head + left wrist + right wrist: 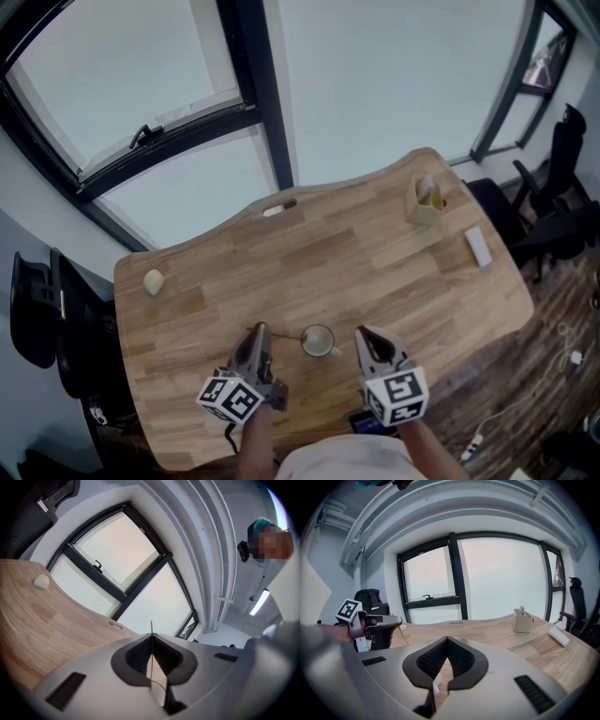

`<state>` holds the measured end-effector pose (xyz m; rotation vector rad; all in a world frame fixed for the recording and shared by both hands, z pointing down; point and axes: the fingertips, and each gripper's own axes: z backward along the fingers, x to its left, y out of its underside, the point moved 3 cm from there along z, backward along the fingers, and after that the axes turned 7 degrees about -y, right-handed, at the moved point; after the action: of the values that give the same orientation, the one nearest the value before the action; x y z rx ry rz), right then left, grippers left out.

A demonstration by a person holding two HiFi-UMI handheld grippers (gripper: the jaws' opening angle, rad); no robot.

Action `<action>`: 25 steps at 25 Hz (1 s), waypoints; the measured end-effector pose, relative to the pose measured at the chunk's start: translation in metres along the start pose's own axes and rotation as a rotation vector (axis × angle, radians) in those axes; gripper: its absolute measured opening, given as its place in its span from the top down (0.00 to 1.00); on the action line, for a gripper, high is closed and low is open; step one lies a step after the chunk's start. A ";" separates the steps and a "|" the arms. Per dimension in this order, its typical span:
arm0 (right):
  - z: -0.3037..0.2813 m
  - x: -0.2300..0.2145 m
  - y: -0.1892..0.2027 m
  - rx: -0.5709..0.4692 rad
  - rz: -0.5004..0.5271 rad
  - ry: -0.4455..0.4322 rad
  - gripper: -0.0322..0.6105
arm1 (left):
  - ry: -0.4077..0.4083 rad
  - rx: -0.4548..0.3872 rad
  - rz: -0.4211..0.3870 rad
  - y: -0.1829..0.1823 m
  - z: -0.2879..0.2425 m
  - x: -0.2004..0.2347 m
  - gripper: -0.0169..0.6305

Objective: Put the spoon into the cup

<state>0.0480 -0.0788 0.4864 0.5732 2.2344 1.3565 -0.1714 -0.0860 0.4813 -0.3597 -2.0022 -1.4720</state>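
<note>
OK, status. Left hand-held gripper (260,330) is low over the near side of the desk (375,272), just left of the cup (318,341). In its own view, the jaws are clamped together on the spoon (151,630). The thin handle pokes straight up out of the seam between the pads. I only see it as a hairline there, and the bowl end isn't visible.

From the head view the spoon (284,335) reads as a fine line running from the left jaw tips across to the cup's rim. I can't tell whether the far end is inside the cup or just at the edge. The cup stands upright on the desk between the two tools.

Right hand-held gripper (361,333) sits just right of the cup and doesn't seem to touch it. In its own view, the jaw tips meet with nothing gripped (447,641), and bare desk shows through the gap lower down. The same view catches the left tool off to the side (396,620), with the gold-coloured spoon handle (401,635) slanting down from it.

Rest of the desk:
- Wooden box (427,202) at the far right.
- White block (478,247) near the right edge.
- Small pale lump (154,281) at the far left.

All three are well apart from the cup. Windows (375,75) are beyond the desk.
</note>
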 end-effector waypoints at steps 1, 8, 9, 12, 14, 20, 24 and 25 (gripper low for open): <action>0.000 0.000 0.001 0.004 -0.001 0.000 0.95 | -0.001 0.003 0.003 0.001 -0.001 0.000 0.97; -0.005 -0.002 0.004 0.014 -0.012 0.002 0.95 | 0.002 0.016 -0.009 0.006 -0.005 0.005 0.97; -0.006 -0.002 0.004 0.016 -0.012 0.001 0.95 | 0.000 0.018 -0.005 0.006 -0.006 0.005 0.97; -0.007 -0.002 0.006 0.024 -0.011 -0.002 0.95 | -0.002 0.024 0.003 0.007 -0.007 0.006 0.97; -0.008 -0.002 0.008 0.029 -0.014 -0.002 0.95 | -0.002 0.027 0.004 0.008 -0.008 0.007 0.97; -0.012 -0.003 0.009 0.034 -0.015 -0.003 0.95 | -0.009 0.035 0.010 0.011 -0.011 0.011 0.97; -0.014 -0.003 0.009 0.035 -0.016 -0.005 0.95 | -0.012 0.040 0.011 0.013 -0.012 0.014 0.97; -0.015 -0.004 0.009 0.036 -0.017 -0.006 0.95 | -0.012 0.041 0.010 0.014 -0.013 0.015 0.97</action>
<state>0.0437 -0.0871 0.5014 0.5690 2.2581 1.3074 -0.1710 -0.0952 0.5031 -0.3609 -2.0342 -1.4238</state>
